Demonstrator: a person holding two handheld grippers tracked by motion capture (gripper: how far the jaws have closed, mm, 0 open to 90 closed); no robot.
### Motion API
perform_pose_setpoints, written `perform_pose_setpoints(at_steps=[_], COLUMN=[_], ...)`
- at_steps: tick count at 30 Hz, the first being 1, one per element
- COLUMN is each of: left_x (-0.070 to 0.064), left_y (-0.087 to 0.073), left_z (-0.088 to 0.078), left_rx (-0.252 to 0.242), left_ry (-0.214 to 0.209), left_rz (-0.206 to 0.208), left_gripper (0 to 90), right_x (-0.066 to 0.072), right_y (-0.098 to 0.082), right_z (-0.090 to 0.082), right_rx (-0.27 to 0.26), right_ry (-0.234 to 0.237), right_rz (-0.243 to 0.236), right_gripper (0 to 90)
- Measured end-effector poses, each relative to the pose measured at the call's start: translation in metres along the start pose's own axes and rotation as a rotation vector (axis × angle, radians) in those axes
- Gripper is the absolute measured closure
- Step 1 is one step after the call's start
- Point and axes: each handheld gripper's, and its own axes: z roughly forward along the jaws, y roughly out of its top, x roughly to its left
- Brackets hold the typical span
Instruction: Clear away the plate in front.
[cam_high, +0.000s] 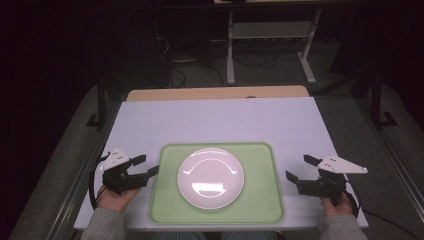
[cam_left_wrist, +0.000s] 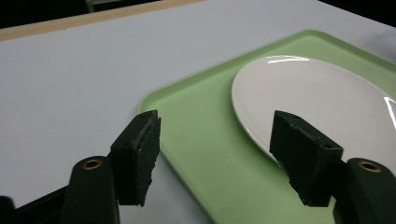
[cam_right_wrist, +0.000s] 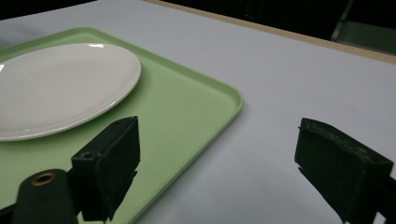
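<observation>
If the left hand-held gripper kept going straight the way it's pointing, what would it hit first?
Most likely the green tray: the left hand-held gripper points, jaws open, across the tray's near left rim toward the white plate. If it clears the rim, the plate's edge comes next; its height above the tray is hard to judge.

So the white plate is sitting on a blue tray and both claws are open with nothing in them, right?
Not quite: the tray is light green, not blue, as the high view shows. The rest holds: the white plate sits on it, and the left claw and the right claw are both open with nothing in them.
</observation>
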Motion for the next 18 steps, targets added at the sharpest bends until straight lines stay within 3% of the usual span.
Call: perform_pose_setpoints(at_steps=[5,11,18], left_x=[0.001,-0.003,-0.002], left_y=[-0.005,-0.011,-0.017], left_z=[-0.005,-0.008,-0.007], left_rx=[-0.023,-0.026,-0.039], left_ry=[0.024,0.045,0.026], left_rz=[0.026,0.094,0.073], left_gripper=[28.6,27.4,26.8], right_x=[-0.002,-0.003,-0.002], right_y=[-0.001,-0.001,-0.002], right_z=[0.0,0.0,0.002], right_rx=[0.004,0.008,0.02], right_ry=[0.0,0.002,0.013], right_rz=[0.001,0.002,-0.006], right_gripper=[13.3,13.3,13.3])
